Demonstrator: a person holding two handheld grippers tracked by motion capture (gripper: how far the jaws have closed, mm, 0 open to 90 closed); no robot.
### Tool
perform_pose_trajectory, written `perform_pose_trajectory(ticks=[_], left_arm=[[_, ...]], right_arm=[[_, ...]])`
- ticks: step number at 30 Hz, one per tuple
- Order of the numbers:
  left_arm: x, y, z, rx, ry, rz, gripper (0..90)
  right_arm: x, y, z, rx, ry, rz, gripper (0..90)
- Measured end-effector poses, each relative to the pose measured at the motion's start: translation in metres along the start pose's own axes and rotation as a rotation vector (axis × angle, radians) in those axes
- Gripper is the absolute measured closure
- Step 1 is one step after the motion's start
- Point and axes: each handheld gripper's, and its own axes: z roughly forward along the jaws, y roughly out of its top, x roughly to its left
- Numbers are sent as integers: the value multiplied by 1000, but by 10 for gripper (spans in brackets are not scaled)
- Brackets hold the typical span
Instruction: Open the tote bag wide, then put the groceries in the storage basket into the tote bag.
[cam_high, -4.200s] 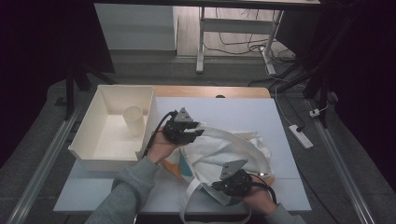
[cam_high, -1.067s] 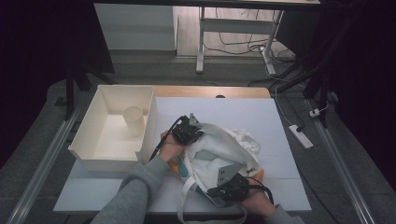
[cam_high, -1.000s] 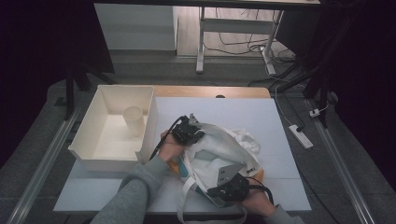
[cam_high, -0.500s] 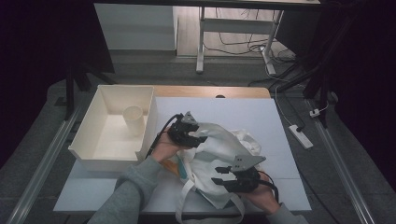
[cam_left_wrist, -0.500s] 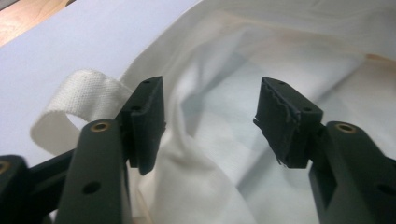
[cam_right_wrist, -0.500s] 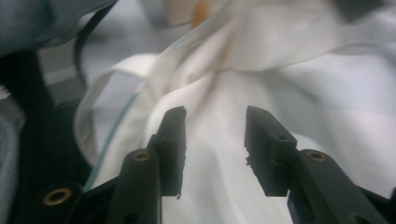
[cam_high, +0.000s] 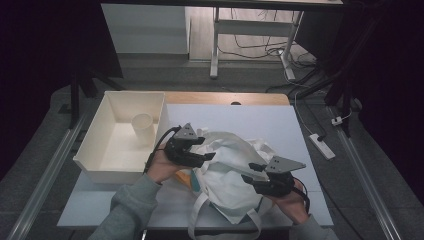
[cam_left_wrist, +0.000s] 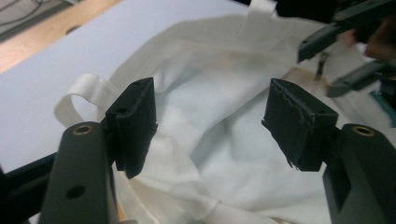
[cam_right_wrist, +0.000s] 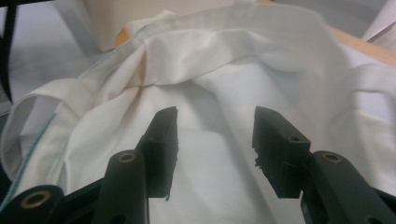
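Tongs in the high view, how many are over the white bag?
2. The left tongs hover at the white bag's upper left edge, near the tray; the right tongs sit at its lower right. Both stand open.

Dim room, grey floor (cam_high: 45, 150), white desk frame (cam_high: 216, 40) behind, power strip (cam_high: 318, 145), trailing cables (cam_high: 255, 47)

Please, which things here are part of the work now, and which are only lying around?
In the work:
- white cloth bag
- left hand-held gripper, open
- right hand-held gripper, open

Lying about:
- white bin
- paper cup inside it
- power strip on the floor
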Motion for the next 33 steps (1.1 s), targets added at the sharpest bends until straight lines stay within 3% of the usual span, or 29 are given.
perform_pose_trajectory(ticks=[5, 16, 33], left_arm=[[0, -9, -25, -29, 40, -19, 324], [19, -32, -66, -63, 124, -87, 311], [47, -47, -89, -68, 220, -155, 293]], right_arm=[[-10, -2, -9, -21, -45, 20, 496], [-22, -5, -16, -36, -94, 39, 495], [-23, -7, -16, -33, -105, 28, 495]])
